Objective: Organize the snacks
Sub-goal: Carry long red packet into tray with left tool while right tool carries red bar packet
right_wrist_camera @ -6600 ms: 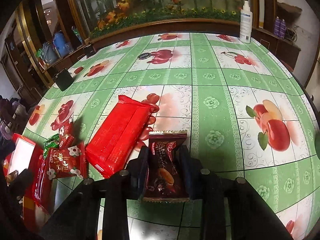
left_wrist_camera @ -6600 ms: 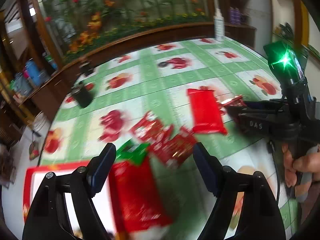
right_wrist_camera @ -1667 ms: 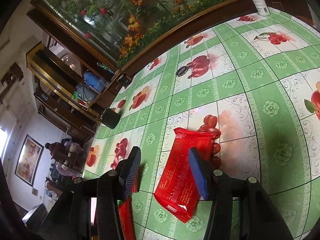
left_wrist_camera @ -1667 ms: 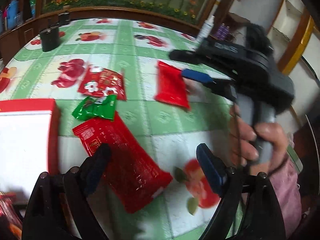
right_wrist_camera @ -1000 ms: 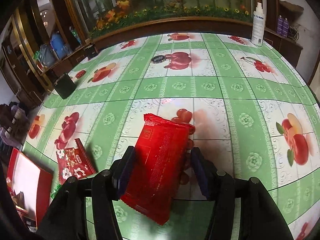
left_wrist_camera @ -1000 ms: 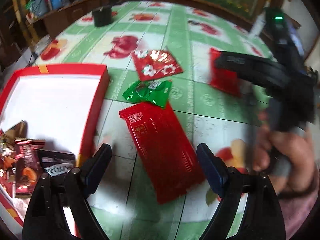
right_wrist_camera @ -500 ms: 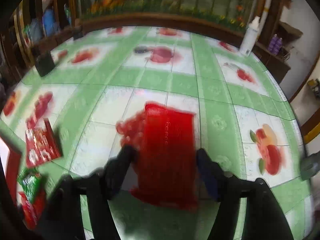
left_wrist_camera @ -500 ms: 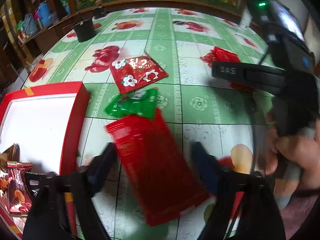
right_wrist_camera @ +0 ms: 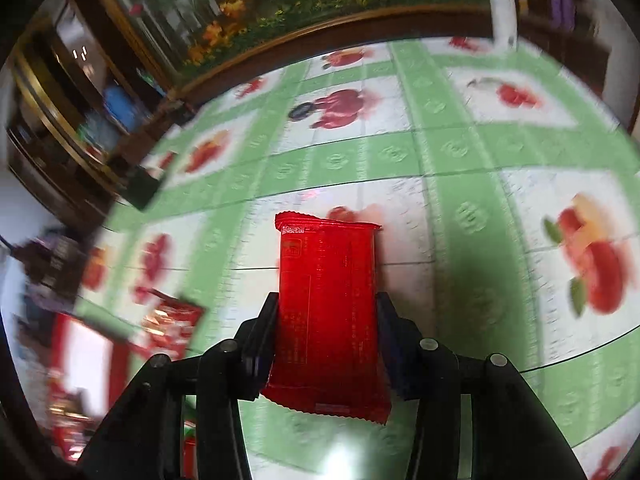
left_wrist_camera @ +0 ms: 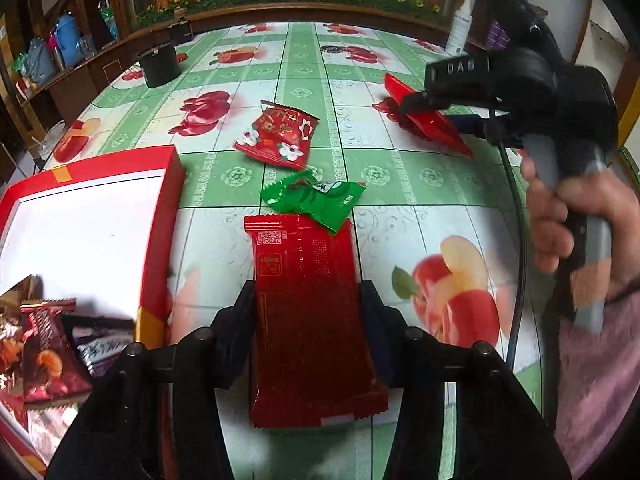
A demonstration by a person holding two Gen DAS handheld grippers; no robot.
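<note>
My left gripper (left_wrist_camera: 307, 322) is shut on a long red snack packet (left_wrist_camera: 310, 312) lying on the table. A green candy wrapper (left_wrist_camera: 316, 200) rests on the packet's far end, and a red flowered packet (left_wrist_camera: 278, 136) lies beyond it. My right gripper (right_wrist_camera: 326, 334) is shut on a second long red packet (right_wrist_camera: 326, 300), seen tilted up off the table in the left wrist view (left_wrist_camera: 424, 120). A red box with a white inside (left_wrist_camera: 84, 216) stands at the left, with several snacks (left_wrist_camera: 48, 348) in its near end.
A black cylinder container (left_wrist_camera: 158, 66) stands at the table's far left. A white bottle (left_wrist_camera: 458, 28) stands at the far right edge. The table has a green and white fruit-print cloth (left_wrist_camera: 372, 168). Wooden shelves run along the back and left.
Both grippers have closed from open onto their long red packets. The right gripper has lifted its packet's end off the table.
</note>
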